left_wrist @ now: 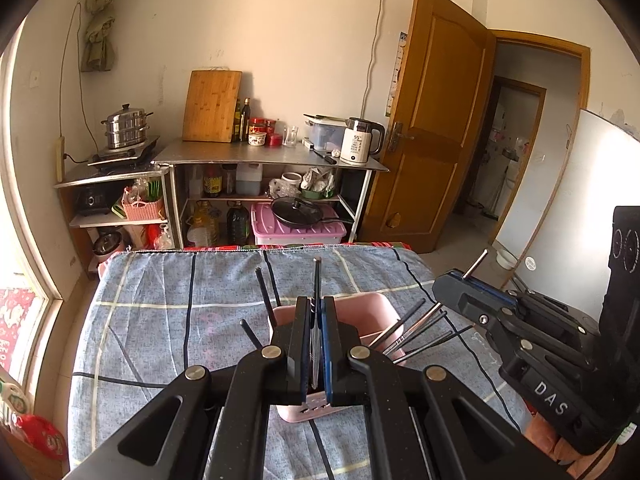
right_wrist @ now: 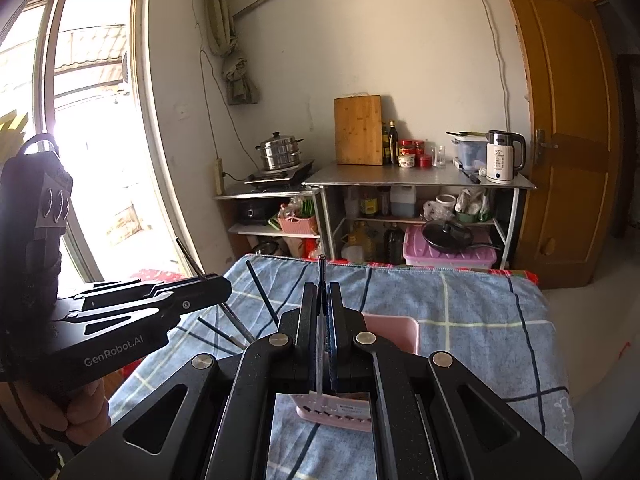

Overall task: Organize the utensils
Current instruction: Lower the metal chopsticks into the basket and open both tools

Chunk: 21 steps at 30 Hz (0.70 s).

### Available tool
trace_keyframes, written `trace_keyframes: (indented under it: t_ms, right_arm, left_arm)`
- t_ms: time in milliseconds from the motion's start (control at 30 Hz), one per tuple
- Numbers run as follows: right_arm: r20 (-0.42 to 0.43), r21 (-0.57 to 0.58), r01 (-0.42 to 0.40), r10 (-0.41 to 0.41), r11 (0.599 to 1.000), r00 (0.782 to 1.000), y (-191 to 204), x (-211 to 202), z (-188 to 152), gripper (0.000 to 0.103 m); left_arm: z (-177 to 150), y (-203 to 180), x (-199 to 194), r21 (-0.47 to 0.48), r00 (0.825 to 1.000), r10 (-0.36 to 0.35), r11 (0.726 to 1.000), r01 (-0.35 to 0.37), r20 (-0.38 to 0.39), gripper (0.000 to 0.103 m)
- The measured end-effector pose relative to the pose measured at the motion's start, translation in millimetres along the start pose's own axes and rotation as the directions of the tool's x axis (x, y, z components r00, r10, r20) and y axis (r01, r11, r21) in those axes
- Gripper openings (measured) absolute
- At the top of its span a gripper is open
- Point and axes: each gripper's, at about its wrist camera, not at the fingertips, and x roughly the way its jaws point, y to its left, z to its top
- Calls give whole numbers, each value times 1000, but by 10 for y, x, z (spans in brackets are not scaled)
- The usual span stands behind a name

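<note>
Chopsticks: one pinched in each closed hand-held gripper, left [left_wrist: 316,312] and right [right_wrist: 322,300], above one pink holder [left_wrist: 376,312].

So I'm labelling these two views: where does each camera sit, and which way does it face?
Left wrist: on the left tool, facing the pink holder, table and kitchen shelves; right tool at right.
Right wrist: on the right tool, facing the same way; left tool and a hand at left.
Shared: holder, checked cloth, kettle; each tool shut on a thin utensil.
</note>
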Motion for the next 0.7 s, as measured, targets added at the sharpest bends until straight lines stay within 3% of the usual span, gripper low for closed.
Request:
trace_keyframes:
  t_ms: [700]
  right_arm:
    - [-141,4,-10,11,1000,990,-65,476,-387,4]
  left_arm:
    - [-408,112,520,-17,994,9,1000,-11,-110,5]
